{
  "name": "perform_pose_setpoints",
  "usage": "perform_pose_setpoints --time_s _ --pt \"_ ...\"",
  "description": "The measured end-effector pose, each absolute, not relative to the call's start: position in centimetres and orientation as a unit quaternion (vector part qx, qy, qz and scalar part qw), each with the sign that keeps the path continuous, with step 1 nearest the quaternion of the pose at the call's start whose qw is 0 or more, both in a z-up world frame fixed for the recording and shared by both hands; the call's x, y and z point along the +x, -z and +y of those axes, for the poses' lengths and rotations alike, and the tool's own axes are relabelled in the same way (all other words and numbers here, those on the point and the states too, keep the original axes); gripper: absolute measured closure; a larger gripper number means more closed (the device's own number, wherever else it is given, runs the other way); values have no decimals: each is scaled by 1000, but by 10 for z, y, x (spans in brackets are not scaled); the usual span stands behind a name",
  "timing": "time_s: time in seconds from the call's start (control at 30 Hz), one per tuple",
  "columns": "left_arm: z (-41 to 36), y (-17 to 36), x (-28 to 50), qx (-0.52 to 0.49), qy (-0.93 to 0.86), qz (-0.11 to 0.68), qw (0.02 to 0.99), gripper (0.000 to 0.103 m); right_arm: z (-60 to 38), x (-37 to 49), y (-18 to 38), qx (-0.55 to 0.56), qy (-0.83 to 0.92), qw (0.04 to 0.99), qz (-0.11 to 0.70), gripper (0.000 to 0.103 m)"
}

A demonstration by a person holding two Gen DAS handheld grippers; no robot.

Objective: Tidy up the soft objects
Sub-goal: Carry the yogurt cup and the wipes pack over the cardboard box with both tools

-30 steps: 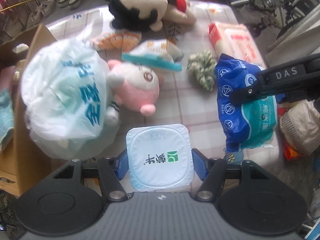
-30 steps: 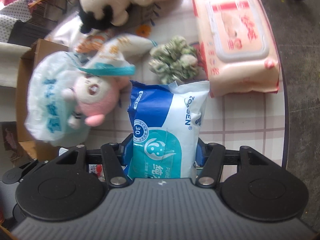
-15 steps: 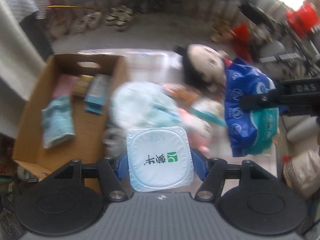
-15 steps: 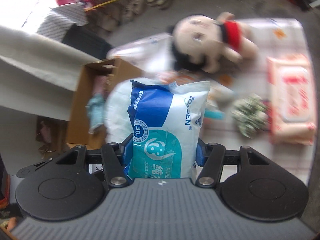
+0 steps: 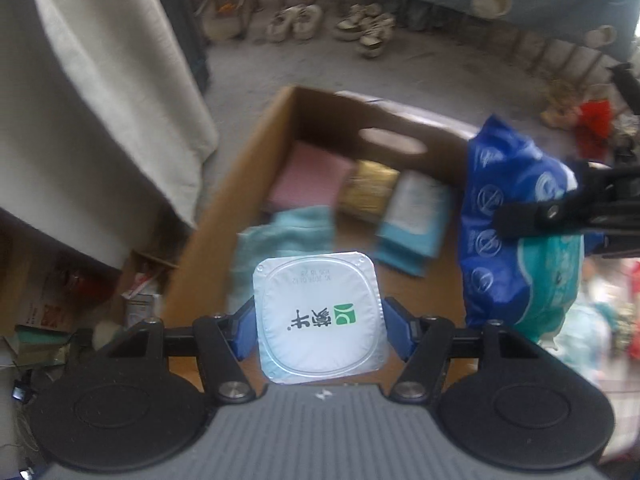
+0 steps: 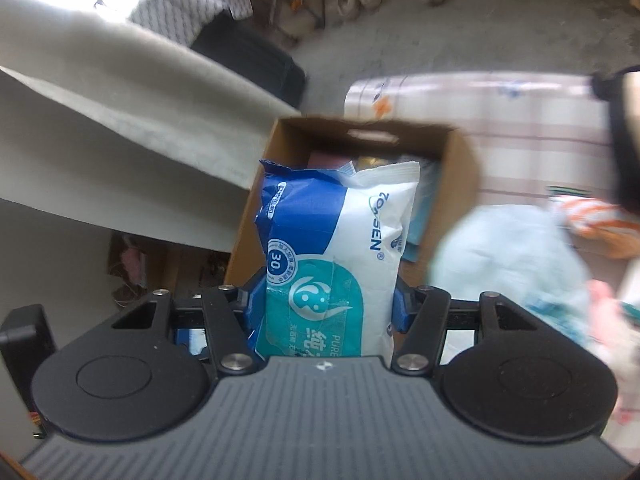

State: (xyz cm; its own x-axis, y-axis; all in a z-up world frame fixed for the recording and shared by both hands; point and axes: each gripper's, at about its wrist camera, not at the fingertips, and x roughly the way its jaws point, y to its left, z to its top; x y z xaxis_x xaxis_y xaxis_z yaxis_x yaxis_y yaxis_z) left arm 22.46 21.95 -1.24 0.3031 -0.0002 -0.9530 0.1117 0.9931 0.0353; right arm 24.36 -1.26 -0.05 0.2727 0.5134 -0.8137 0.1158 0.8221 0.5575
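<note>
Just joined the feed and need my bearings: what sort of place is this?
Probably a cluttered home yard or storeroom, not a lab. Worn shoes lie in pairs on a bare concrete floor, a cardboard box sits beside a checked tablecloth, and cloth hangs nearby.

Wipes pack in right tool, above box

The yogurt cup has a white foil lid with a green logo square and black characters. The wet-wipes pack is royal blue at the top, white along one side and teal below, with white printing. The cardboard box is plain brown; inside lie a pink cloth, a pale teal towel, a gold packet and a light blue pack. Both tongs are black with blue pads. The table carries a pink-and-white check.
</note>
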Motion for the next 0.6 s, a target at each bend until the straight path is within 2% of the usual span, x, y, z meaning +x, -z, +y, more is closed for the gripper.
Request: perform_pose_setpoints --time_s 0.3,0.47,0.6 --pt "292 47 265 36 31 598 800 38 103 305 122 176 -66 701 687 46" --pt "309 51 269 28 46 597 800 38 128 304 163 131 -22 688 714 46" --pt "316 51 268 19 54 596 801 38 139 304 177 148 -3 690 709 44"
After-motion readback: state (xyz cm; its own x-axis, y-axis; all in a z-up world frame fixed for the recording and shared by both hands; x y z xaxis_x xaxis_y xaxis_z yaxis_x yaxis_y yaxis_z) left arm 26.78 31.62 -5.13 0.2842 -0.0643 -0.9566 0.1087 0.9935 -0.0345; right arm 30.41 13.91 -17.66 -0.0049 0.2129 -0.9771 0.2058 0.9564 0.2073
